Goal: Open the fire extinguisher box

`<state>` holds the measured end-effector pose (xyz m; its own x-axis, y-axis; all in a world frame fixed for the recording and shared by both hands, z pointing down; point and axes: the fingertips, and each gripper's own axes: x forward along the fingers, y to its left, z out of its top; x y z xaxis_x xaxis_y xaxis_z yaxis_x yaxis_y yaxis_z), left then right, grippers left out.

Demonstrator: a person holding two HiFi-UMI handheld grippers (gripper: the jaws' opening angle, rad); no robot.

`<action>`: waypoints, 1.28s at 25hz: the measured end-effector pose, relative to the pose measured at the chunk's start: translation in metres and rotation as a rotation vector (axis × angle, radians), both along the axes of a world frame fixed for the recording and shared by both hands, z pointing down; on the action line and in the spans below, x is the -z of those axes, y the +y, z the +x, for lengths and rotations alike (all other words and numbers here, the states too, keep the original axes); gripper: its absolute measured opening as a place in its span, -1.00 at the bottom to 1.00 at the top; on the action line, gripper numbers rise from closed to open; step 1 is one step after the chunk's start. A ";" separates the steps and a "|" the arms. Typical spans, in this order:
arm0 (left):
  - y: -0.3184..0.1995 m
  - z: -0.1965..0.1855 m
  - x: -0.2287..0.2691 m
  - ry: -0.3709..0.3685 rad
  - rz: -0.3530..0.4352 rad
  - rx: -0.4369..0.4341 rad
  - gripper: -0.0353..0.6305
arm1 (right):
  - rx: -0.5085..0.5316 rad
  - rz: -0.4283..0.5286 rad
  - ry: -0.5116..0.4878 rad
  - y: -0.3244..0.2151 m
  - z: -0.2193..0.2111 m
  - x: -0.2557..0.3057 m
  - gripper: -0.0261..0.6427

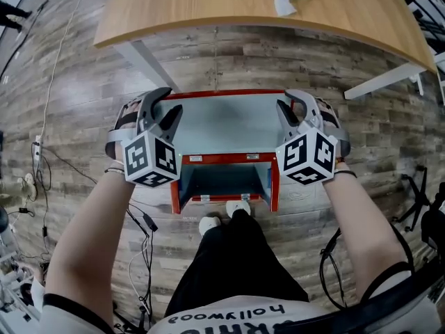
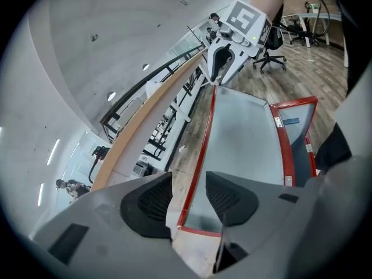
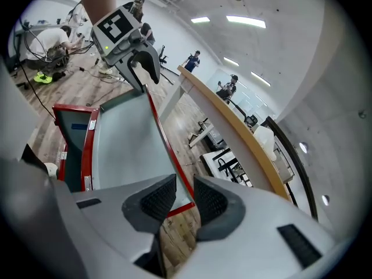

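Standing over the red fire extinguisher box [image 1: 224, 159] on the floor [image 1: 83, 103], a person raises its lid [image 1: 222, 120], right tool [image 1: 288, 101] pinching one far corner, left tool [image 1: 167, 104] merely straddling the other, jaws apart; that slack hold could let the lid slip and slam shut.

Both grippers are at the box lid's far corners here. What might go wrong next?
1. The left gripper's jaws straddle a corner of the lid with floor showing beside one pad. That hold looks loose, so the lid may slip and slam.
2. The right gripper also meets only a corner, so uneven lifting could twist the lid.
3. The table stands close behind, and the lid may hit it.
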<state>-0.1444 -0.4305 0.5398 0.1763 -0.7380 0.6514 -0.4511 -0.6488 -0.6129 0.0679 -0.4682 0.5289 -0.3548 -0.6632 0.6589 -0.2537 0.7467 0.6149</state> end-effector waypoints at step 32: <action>0.239 0.056 0.319 1.052 0.102 0.102 -0.77 | -0.204 -0.255 -0.837 0.267 -0.066 0.276 -0.84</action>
